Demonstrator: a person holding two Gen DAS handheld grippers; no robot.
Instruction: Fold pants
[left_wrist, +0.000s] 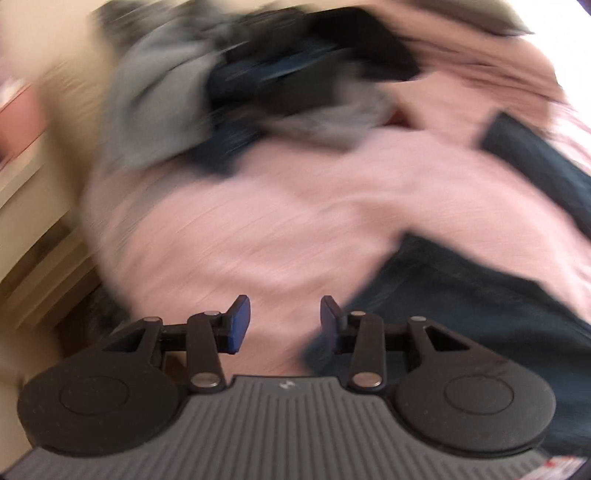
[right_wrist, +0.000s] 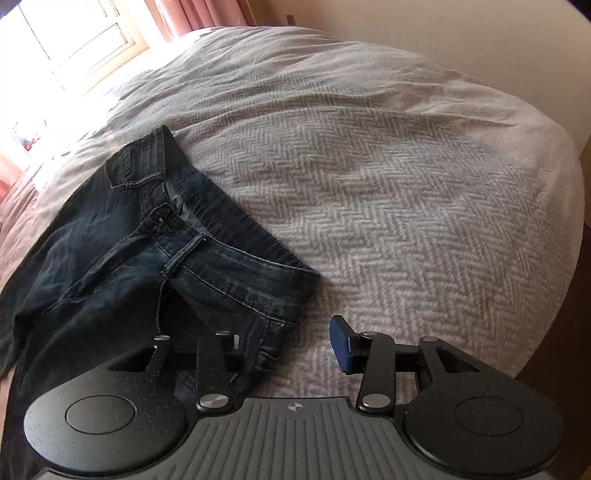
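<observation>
Dark blue jeans (right_wrist: 122, 258) lie crumpled on the left part of a bed, waistband and fly showing, in the right wrist view. My right gripper (right_wrist: 291, 345) hovers open at their near edge. Its left finger (right_wrist: 240, 347) is over the denim and its right pad (right_wrist: 341, 343) over bare bedspread, neither pressing. The left wrist view is heavily blurred. There my left gripper (left_wrist: 285, 321) stands open over pink cloth with nothing between its pads, and the jeans (left_wrist: 461, 314) spread just to its right.
A herringbone bedspread (right_wrist: 388, 184) covers the bed, which drops off at the right. A bright window (right_wrist: 74, 40) and a pink curtain (right_wrist: 192, 14) stand behind. A blurred heap of grey and dark clothes (left_wrist: 258, 85) lies beyond the left gripper on the pink cover (left_wrist: 258, 221).
</observation>
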